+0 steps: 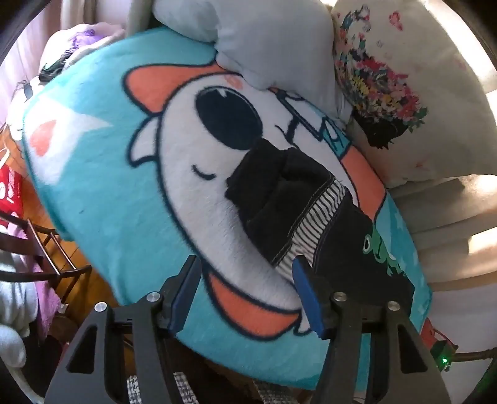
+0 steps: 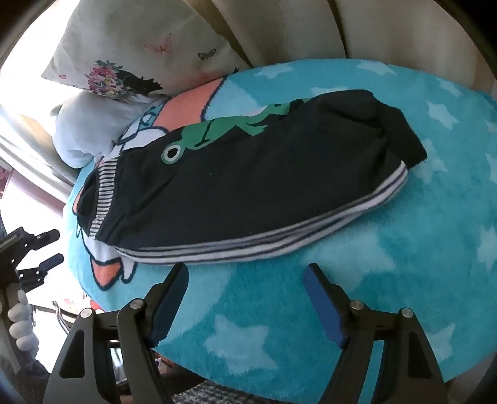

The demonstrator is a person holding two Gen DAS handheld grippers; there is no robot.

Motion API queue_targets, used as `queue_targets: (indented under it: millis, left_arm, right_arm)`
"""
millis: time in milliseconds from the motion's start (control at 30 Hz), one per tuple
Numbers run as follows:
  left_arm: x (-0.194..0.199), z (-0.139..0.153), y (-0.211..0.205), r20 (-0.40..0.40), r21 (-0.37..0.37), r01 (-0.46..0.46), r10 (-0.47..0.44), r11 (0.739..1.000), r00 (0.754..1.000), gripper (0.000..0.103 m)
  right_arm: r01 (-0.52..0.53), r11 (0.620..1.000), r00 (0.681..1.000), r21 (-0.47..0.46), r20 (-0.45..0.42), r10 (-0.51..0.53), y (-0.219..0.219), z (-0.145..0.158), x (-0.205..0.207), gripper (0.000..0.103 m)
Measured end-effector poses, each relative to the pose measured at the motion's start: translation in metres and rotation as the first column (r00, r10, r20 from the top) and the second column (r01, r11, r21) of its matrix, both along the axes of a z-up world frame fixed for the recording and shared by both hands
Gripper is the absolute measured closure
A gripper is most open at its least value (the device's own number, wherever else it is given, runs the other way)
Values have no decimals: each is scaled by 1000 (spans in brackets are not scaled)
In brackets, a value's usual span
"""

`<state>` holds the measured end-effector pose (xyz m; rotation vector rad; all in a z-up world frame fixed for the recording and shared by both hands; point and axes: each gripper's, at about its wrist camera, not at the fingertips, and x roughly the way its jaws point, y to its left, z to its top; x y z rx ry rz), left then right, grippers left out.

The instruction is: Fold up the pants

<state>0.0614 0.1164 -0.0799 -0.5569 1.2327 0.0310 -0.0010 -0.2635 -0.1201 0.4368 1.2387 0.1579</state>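
Small black pants (image 2: pixel 248 186) with a green frog print and striped trim lie flat, folded lengthwise, on a turquoise cartoon blanket (image 2: pixel 357 279). My right gripper (image 2: pixel 247 270) hovers open just in front of their striped long edge, with nothing between its fingers. In the left wrist view the pants (image 1: pixel 310 202) run up and to the right, striped waistband nearest. My left gripper (image 1: pixel 247 264) is open above the blanket (image 1: pixel 108 171), and its right fingertip (image 1: pixel 299 264) is at the waistband's edge. The left gripper (image 2: pixel 52 248) also shows at the left edge of the right wrist view, off the blanket's edge.
A floral pillow (image 1: pixel 403 93) and a pale blue cushion (image 1: pixel 264 40) lie at the blanket's far end, against beige sofa cushions (image 2: pixel 295 28). A gloved hand (image 2: pixel 18 323) holds the left gripper. Beside the blanket, lower down, stand a wooden chair (image 1: pixel 46 248) and a red bag (image 1: pixel 9 189).
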Motion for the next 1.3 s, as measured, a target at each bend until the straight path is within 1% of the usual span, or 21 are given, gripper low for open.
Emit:
queue_targets:
  millis: [67,233,267,300,333,367,400,433,467,533,667,733,800,833,867,900,933,967,1100,1200,1300]
  left_arm:
    - [12,-10,-3,-11,-27,8,-9,1000,1000,43]
    - [34,-33,-10,-58,-67,26,-30,997,998,43]
    - [37,-36,-12,-66,-67,31,-36,997,997,43]
    - [40,-39,-14,-74,-65,39,-44,997,996,51]
    - [42,-40,-16,-79,-73,45,-51,996,996,64]
    - [44,-41,-18,-82,-89,53,-60,995,995,91]
    - [45,-40,-19,-91,-95,57,-66,994,994,94]
    - [44,-37,-20,-86,-81,54,-61,995,994,94]
    - [42,-32,-21,-75,-56,56,-60,997,995,97]
    - [38,-22,-23,-61,-25,60,-61,998,996,97]
    - [36,-9,-22,-38,-46,60,-61,997,997,98]
    - [39,-4,-18,-30,-76,55,-58,996,998,98]
    - [43,0,-14,-32,-106,45,-49,993,998,98]
    - [45,0,-13,-32,-123,39,-43,992,999,98]
    - [47,1,-13,-32,-138,32,-37,990,999,98]
    - [49,3,-12,-28,-147,24,-29,989,999,98]
    - [50,4,-14,-22,-147,21,-25,989,999,98]
    - [50,6,-15,-17,-143,20,-23,989,1000,98]
    - [48,13,-19,2,-124,25,-25,992,1000,98]
    - [44,15,-18,2,-134,16,-16,991,1000,99]
    - [40,14,-15,-5,-140,4,-4,990,1000,99]
  right_arm:
    - [0,1000,1000,-15,4,0,0,3,3,22]
    - [28,997,1000,-67,9,-27,-12,10,8,22]
    - [30,997,999,-77,11,-30,-15,11,15,22]
    - [42,996,999,-79,8,-41,-17,12,17,22]
    - [48,997,999,-61,7,-47,-20,10,21,22]
    - [50,997,999,-61,5,-49,-20,9,21,22]
    - [49,997,999,-64,3,-49,-20,9,22,22]
    - [49,997,999,-65,0,-49,-21,8,22,22]
    - [53,997,999,-52,-10,-54,-20,5,22,22]
    - [65,998,998,-25,-18,-66,-21,1,25,22]
    - [64,998,998,21,-25,-63,-22,-2,26,22]
    - [52,990,998,131,-47,-46,-20,-1,26,22]
    - [18,938,999,346,-50,-1,-15,0,32,22]
    - [-9,876,997,482,-63,45,-9,-2,36,22]
    - [-24,793,992,608,-86,96,-1,-8,40,21]
    - [-24,750,988,661,-100,120,4,-13,42,17]
    - [-11,674,982,738,-119,147,11,-19,45,15]
    - [7,633,977,775,-139,159,20,-26,50,14]
    - [31,668,966,743,-193,171,44,-47,70,14]
    - [87,653,958,752,-243,151,49,-64,73,14]
    - [72,683,966,727,-222,135,54,-67,73,16]
